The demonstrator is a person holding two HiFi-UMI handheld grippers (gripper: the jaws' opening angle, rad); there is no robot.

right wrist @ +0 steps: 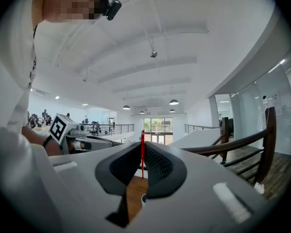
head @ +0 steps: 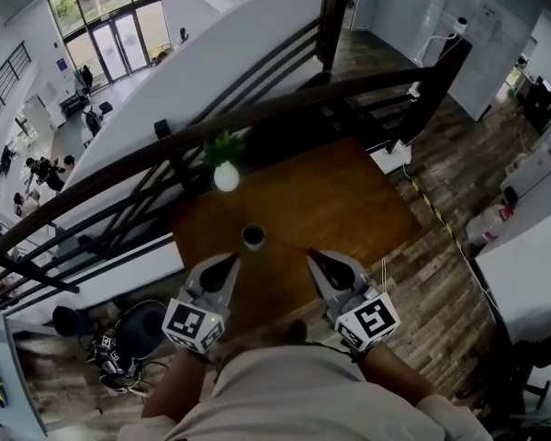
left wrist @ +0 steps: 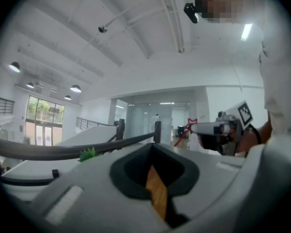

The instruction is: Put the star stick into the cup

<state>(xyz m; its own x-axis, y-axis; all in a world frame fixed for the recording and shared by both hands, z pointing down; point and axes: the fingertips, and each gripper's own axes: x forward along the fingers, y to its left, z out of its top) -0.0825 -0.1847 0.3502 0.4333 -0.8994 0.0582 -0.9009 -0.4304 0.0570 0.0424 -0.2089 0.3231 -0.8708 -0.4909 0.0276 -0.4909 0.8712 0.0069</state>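
One thin red star stick (right wrist: 142, 149) clamped in right tool (head: 315, 255), left tool (head: 233, 259) closed empty, round cup (head: 253, 236) on wooden table (head: 340, 200)

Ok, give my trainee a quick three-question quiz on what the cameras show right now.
1. True or false: the star stick is already inside the cup.
2. Which claw grips the stick? A) left claw B) right claw
3. Fill in: beyond the cup stands a green plant in a white ____.
Key: 1 false; 2 B; 3 vase.
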